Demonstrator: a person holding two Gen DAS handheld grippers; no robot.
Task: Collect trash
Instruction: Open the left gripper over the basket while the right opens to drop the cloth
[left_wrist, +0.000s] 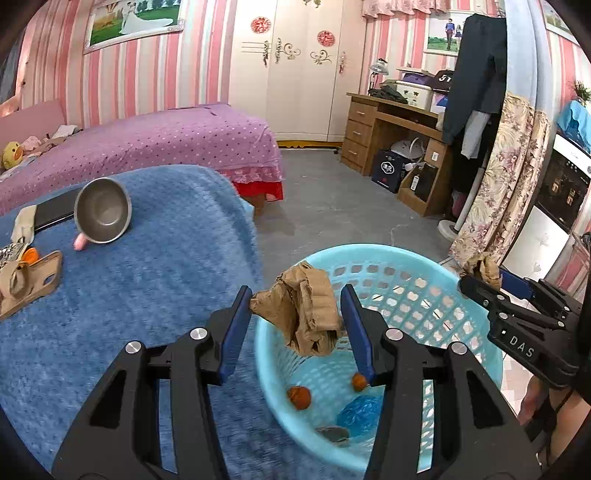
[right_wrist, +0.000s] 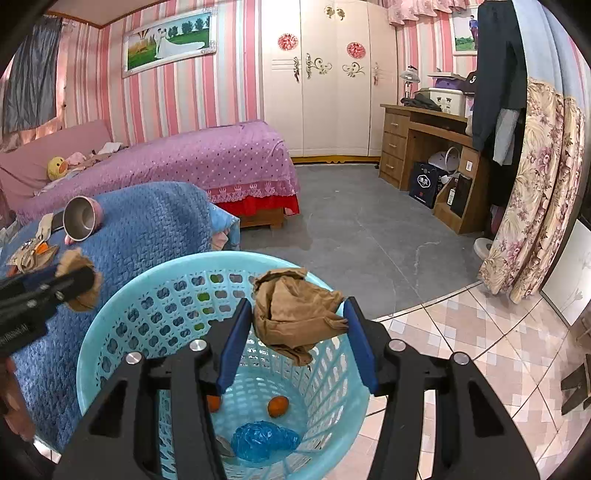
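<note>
Each of the two tongs grips one crumpled brown paper wad: the left tongs (left_wrist: 295, 314) hold theirs (left_wrist: 301, 314) over the near rim of the blue basket (left_wrist: 424, 258), the right tongs (right_wrist: 299, 317) hold theirs (right_wrist: 295, 314) above its open mouth. I would release only once each wad hangs well inside the rim. In the basket I count two orange scraps (right_wrist: 277, 406), one blue plastic wad (right_wrist: 264, 439) and one grey piece.

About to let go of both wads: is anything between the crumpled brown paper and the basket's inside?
Nothing visible. The left crumpled brown paper wad and the right one each hang over the open top of the light-blue plastic basket, with only earlier trash on its floor.
</note>
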